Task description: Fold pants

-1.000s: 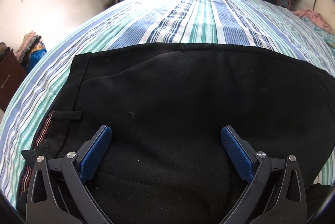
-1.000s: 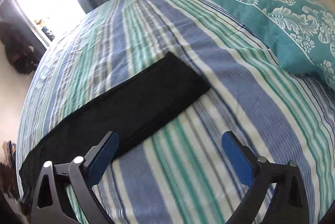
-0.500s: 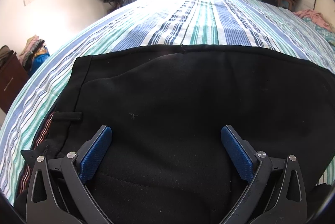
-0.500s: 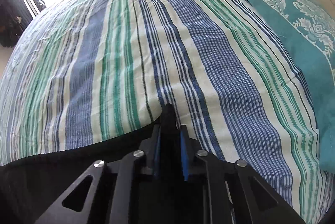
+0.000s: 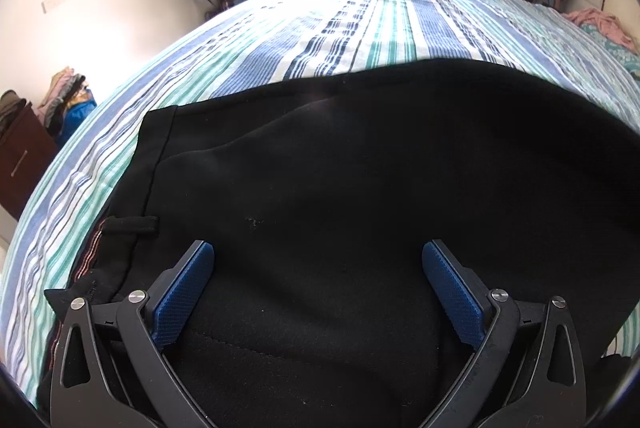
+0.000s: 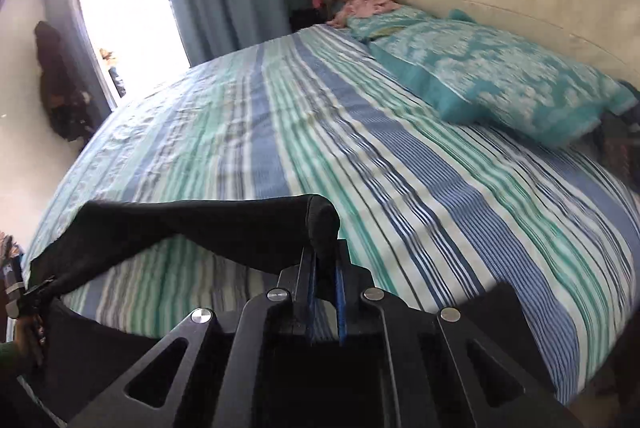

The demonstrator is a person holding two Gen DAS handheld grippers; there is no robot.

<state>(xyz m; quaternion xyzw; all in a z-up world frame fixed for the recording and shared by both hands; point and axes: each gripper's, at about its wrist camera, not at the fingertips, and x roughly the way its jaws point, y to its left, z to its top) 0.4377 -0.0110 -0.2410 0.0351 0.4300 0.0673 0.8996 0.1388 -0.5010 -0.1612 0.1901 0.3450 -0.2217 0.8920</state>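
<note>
- The bed [image 6: 280,132] is the biggest thing here. It has a sheet with blue, green and white stripes, and it holds the pants.
- A teal pillow [image 6: 492,76] lies at the head of the bed, well apart from the pants.
- The black pants [image 5: 340,188] lie on the near side of the bed. In the left view the top part lies flat, with the waistband [image 5: 156,152] on the left side and a belt loop [image 5: 132,224] just below it.
- The leg end of the pants [image 6: 224,228] is up off the sheet in the right view. It hangs in a long black strip from the right tool back down to the rest of the pants.
- The right tool [image 6: 324,292] is clamped on that leg end. Its blue pads [image 6: 340,292] have just squeezed together, and the black cloth is pinched between them.
- The left tool [image 5: 318,292] hovers over the top part of the pants. Its two blue pads stand wide apart and grip nothing.
- I think this is the first fold: the leg end is picked up and on its way toward the waistband.
- Next, I think the right tool needs to carry the leg end over and lay it flat on the top part, with the edges lined up.
- The left tool may need to press the waist part down so the pants do not slide.
</note>
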